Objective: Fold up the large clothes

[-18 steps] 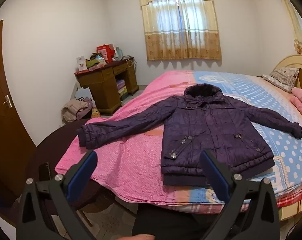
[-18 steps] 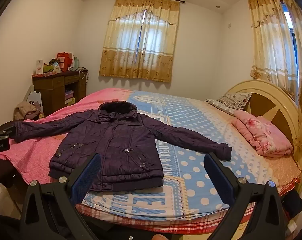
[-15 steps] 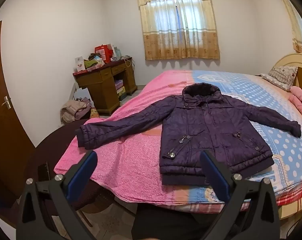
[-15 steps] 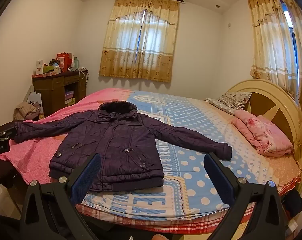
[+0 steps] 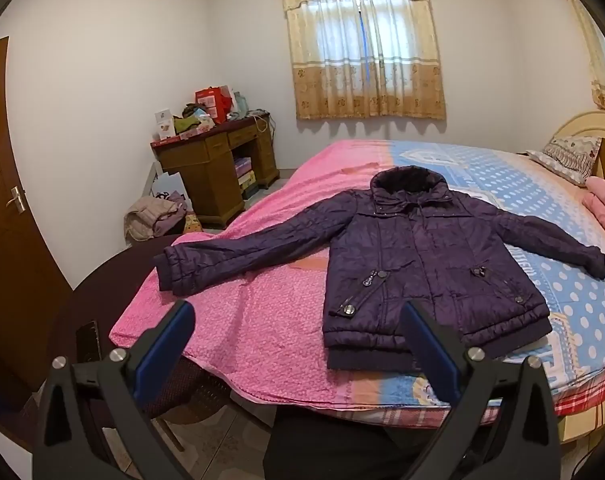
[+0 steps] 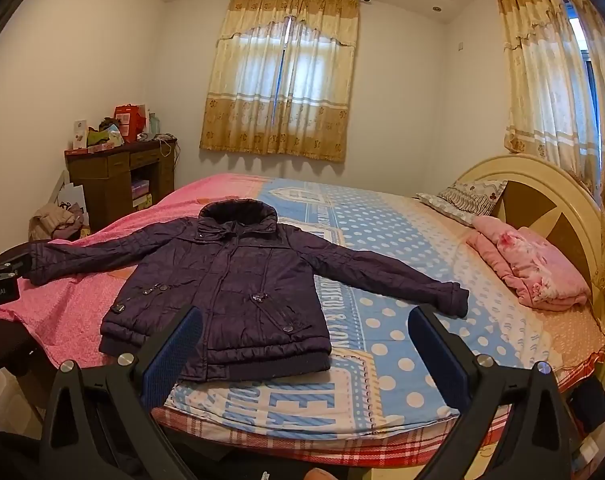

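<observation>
A dark purple padded jacket (image 5: pixel 422 256) lies flat, front up, on the bed (image 5: pixel 262 320), both sleeves spread out to the sides and collar toward the window. It also shows in the right wrist view (image 6: pixel 230 280). My left gripper (image 5: pixel 298 328) is open and empty, held off the bed's near edge, short of the jacket's hem and left sleeve. My right gripper (image 6: pixel 306 336) is open and empty, also short of the bed's near edge, in front of the hem and right sleeve cuff (image 6: pixel 454 300).
A wooden desk (image 5: pixel 218 168) piled with boxes stands by the far left wall, with a heap of clothes (image 5: pixel 154 216) on the floor. A folded pink blanket (image 6: pixel 530 268) and pillow (image 6: pixel 462 200) lie by the headboard. A dark round table (image 5: pixel 102 292) stands at the bed's left.
Both grippers have drifted slightly; the left view has shifted a little, so the jacket sits marginally lower. Nothing was grasped and the jacket has not moved.
</observation>
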Available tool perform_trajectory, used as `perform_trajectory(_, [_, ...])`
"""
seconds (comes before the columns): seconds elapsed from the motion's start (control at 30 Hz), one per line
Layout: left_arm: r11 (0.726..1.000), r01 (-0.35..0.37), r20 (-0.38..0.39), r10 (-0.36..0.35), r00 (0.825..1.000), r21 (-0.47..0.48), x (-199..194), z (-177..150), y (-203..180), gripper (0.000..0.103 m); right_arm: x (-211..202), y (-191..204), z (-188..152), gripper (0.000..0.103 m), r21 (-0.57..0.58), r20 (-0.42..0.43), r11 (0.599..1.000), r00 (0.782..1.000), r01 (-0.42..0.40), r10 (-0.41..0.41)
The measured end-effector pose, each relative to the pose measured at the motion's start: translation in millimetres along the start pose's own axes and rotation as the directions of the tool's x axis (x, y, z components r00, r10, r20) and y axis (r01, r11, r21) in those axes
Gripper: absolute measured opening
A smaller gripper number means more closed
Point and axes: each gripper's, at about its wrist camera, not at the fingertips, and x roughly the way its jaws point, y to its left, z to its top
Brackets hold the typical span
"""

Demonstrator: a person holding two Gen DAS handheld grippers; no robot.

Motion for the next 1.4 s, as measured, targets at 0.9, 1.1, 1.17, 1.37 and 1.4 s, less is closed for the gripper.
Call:
perform_trajectory(0.9, [1.0,0.0,0.006,0.0,1.0,0.004,-0.2,0.7,-2.7,0.103,4.7,-3.8,-3.3,0.102,0.01,-0.006,1.0,1.0,-0.008,0.008])
perform_trajectory(1.1, [1.0,0.004,0.002,-0.004,1.0,0.008,-0.1,0.5,-2.2,0.103,5.8,-5.0,-4.5,0.102,0.011,-0.004,1.0,1.0,-0.007,0.007])
perform_trajectory(1.17, [1.0,0.004,0.002,-0.004,1.0,0.008,0.0,0.3,-2.2,0.103,5.1,-4.6,-3.5,0.102,0.01,-0.006,1.0,1.0,-0.008,0.008])
perform_trajectory(1.37, [1.0,0.002,0.003,-0.002,1.0,0.008,-0.2,-1.2,-3.3,0.103,8.5,-4.9,-5.3,0.102,0.009,-0.012,1.0,1.0,-0.011,0.011])
perform_trajectory(1.4, [1.0,0.002,0.003,-0.002,1.0,0.008,-0.3,-1.0,-3.2,0.103,8.4,-4.1,-5.2,0.102,0.008,-0.012,1.0,1.0,-0.011,0.011])
